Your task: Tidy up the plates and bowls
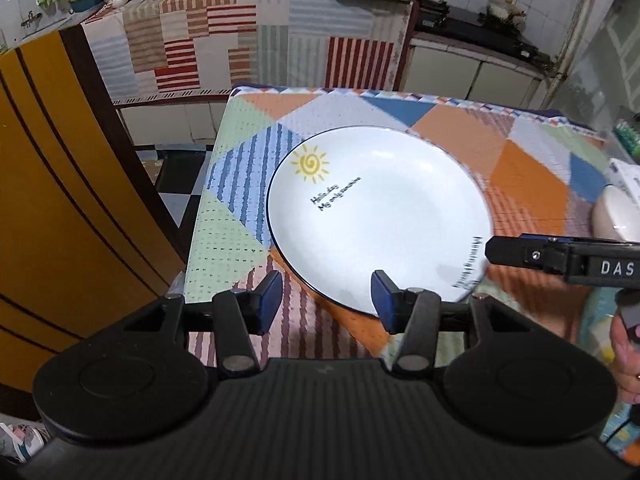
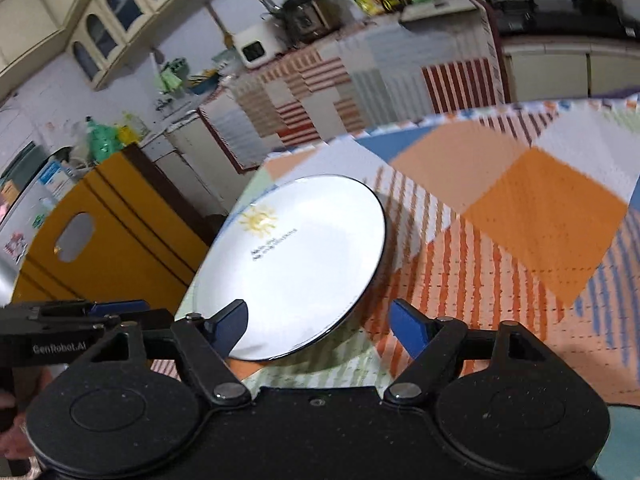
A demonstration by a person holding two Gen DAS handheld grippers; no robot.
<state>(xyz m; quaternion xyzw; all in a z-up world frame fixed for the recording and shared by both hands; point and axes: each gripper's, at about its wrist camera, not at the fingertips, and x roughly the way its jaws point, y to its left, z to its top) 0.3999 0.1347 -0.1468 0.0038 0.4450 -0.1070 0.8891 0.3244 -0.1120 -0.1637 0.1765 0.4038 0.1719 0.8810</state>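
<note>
A white plate (image 1: 380, 216) with a dark rim, a yellow sun and black lettering lies on the patchwork tablecloth (image 1: 532, 168) near the table's left edge. My left gripper (image 1: 326, 302) is open, with the plate's near rim at its right finger. My right gripper (image 2: 320, 322) is open, hovering at the plate's (image 2: 296, 268) near edge, its left finger over the rim. The right gripper also shows in the left wrist view (image 1: 520, 252), at the plate's right rim. The left gripper shows in the right wrist view (image 2: 100, 312).
A white rounded object (image 1: 616, 212) sits at the table's right side. A yellow wooden chair back (image 1: 60, 208) stands left of the table. A cloth-covered counter (image 1: 256, 28) with appliances lies beyond, with a checkered floor (image 1: 176, 176) between.
</note>
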